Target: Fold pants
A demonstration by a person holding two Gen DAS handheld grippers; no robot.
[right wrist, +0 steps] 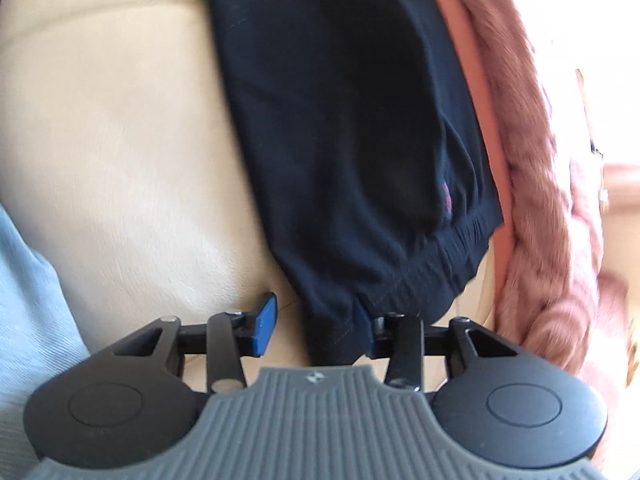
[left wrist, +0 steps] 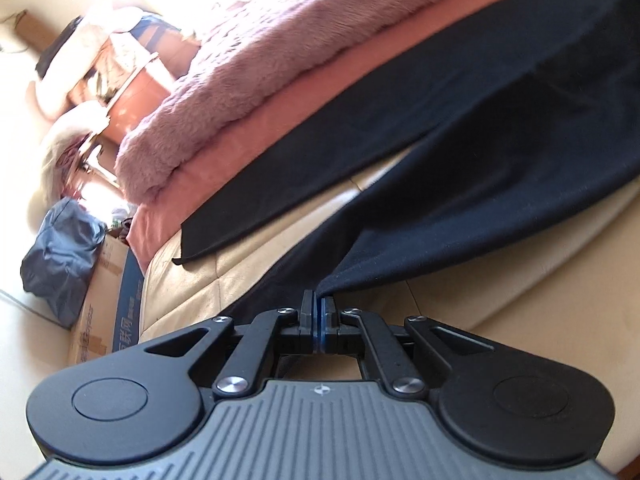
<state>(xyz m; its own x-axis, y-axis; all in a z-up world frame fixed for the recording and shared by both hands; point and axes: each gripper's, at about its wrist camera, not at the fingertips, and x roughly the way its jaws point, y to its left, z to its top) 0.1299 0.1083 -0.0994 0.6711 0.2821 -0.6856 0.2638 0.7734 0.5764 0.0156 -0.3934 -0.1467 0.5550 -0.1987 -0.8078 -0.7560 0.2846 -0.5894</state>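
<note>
Nearest you, the left gripper (left wrist: 319,306) has its jaws pressed together on the hem of one leg of the pants (left wrist: 460,120), and the cloth rises taut from the pinch. The right gripper (right wrist: 314,320) stands wide, its blue pad (right wrist: 266,322) clear on the left, with the waistband (right wrist: 420,276) hanging between the jaws; it looks not yet clamped.

The sofa (left wrist: 192,276) carries everything: cream, smooth, probably a little slick under fabric. On its far side lie a fuzzy pink blanket (left wrist: 248,72) and a flat pink sheet (left wrist: 360,68). The pants spread across the seat, one leg lying flat toward the left against the sheet, the other lifted in your left grip.

You are handling a light, limp, dark knit. It will sag and slide rather than hold a crease, so a one-point pinch will let it droop. Take hold on the doubled edges, at hem and elastic waistband, where the stitching gives the pads something thick to bite. Expect the free leg to drag across the sofa if you pull hard.
</note>
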